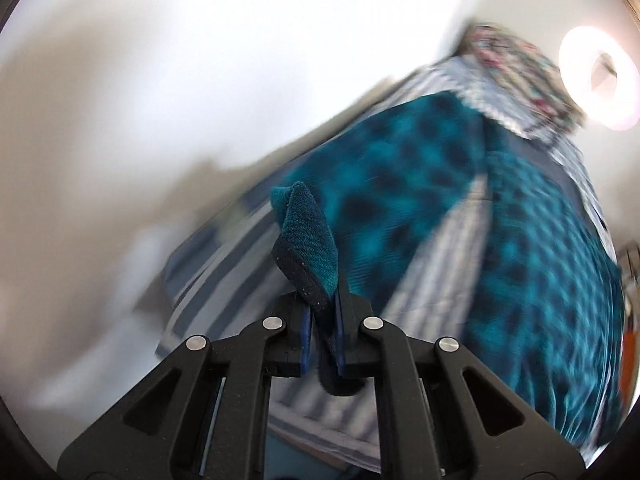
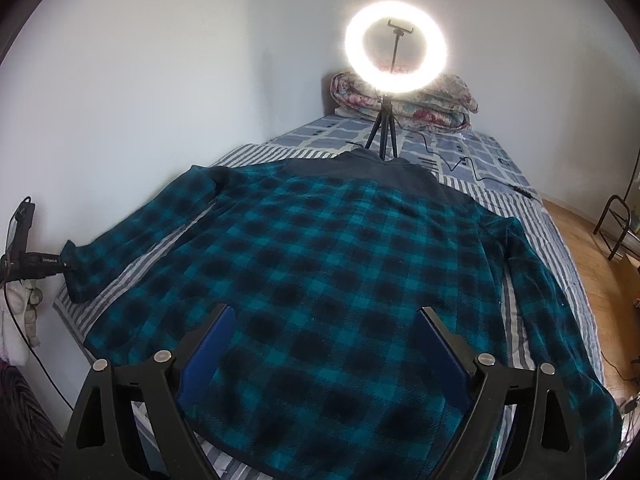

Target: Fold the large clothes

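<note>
A large teal-and-black plaid fleece shirt point(image 2: 320, 264) lies spread flat, back up, on the bed point(image 2: 460, 148), collar toward the far end. My right gripper point(image 2: 324, 316) is open above the shirt's lower hem and holds nothing. In the right wrist view my left gripper point(image 2: 60, 262) is at the far left, at the cuff of the left sleeve point(image 2: 80, 276). In the left wrist view my left gripper point(image 1: 324, 312) is shut on that cuff point(image 1: 308, 248), which sticks up between the jaws. That view is blurred; the shirt point(image 1: 460, 216) stretches away to the right.
A lit ring light point(image 2: 395, 46) on a black tripod point(image 2: 382, 128) stands on the bed beyond the collar, with its cable point(image 2: 472, 168) trailing right. A folded floral quilt point(image 2: 436, 100) lies at the head. White walls stand left and behind. A wooden floor point(image 2: 600, 264) and a metal rack point(image 2: 616, 220) are at the right.
</note>
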A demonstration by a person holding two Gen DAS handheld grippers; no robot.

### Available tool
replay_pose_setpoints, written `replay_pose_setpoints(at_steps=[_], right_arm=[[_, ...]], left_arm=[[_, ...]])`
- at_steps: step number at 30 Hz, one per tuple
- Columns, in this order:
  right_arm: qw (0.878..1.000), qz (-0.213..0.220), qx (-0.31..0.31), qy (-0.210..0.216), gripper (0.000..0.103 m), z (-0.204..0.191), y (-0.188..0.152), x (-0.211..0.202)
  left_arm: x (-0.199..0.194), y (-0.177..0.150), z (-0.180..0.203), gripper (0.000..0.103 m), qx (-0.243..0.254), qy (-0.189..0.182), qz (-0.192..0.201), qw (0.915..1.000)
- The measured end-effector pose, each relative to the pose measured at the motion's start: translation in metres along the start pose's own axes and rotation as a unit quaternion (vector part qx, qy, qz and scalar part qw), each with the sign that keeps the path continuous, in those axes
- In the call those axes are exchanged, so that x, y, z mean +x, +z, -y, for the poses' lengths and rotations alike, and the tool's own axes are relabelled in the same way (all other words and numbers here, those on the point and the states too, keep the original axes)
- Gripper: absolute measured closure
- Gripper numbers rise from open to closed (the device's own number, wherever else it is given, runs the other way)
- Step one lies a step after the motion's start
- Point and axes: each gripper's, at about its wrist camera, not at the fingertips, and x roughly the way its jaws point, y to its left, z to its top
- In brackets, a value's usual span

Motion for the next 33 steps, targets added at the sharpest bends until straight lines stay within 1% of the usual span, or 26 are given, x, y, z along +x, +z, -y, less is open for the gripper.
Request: replay_pose_setpoints(at_steps=[2,4,8,10,12,15,18,22,26,28,31,33], right_arm=[[1.0,-0.02,0.014,0.019,0.021,0.004,0.001,0.008],[0.998,-0.043,0.03,0.042,0.03,0.007,0.003,0.017],[0.995,-0.061,0.042,0.071,0.041,0.008,0.02,0.032],[0.993,-0.065,0.04,0.085,0.047,0.006,0.035,0.04],[0.992,-0.068,0.037,0.103,0.048,0.001,0.054,0.048],[0.988,-0.078,0.032,0.131,0.054,-0.008,0.087,0.068],[0.984,-0.086,0.016,0.155,0.054,-0.026,0.124,0.094],[0.976,-0.107,-0.01,0.192,0.055,-0.06,0.164,0.137],[0.97,-0.126,-0.041,0.202,0.055,-0.102,0.197,0.183],[0.968,-0.136,-0.052,0.206,0.055,-0.121,0.206,0.206],[0.966,-0.149,-0.062,0.202,0.055,-0.148,0.221,0.24],[0.967,-0.153,-0.066,0.192,0.055,-0.157,0.228,0.258]], left_arm=[[-0.014,0.003,0.021,0.096,0.033,-0.027,0.019,0.9989],[-0.028,0.004,0.041,0.096,0.064,-0.05,0.039,0.9959],[-0.044,0.002,0.074,0.097,0.11,-0.104,0.053,0.9871],[-0.05,-0.003,0.089,0.097,0.133,-0.124,0.056,0.9817],[-0.054,-0.011,0.1,0.097,0.15,-0.145,0.053,0.9766],[-0.053,-0.025,0.12,0.097,0.178,-0.166,0.049,0.9687],[-0.054,-0.035,0.132,0.097,0.203,-0.184,0.043,0.9608],[-0.055,-0.051,0.144,0.097,0.23,-0.21,0.035,0.9496],[-0.055,-0.072,0.156,0.097,0.273,-0.23,0.023,0.9339],[-0.053,-0.082,0.161,0.097,0.299,-0.234,0.018,0.925],[-0.046,-0.097,0.166,0.097,0.326,-0.237,0.003,0.9151],[-0.042,-0.102,0.166,0.097,0.338,-0.238,-0.008,0.9105]])
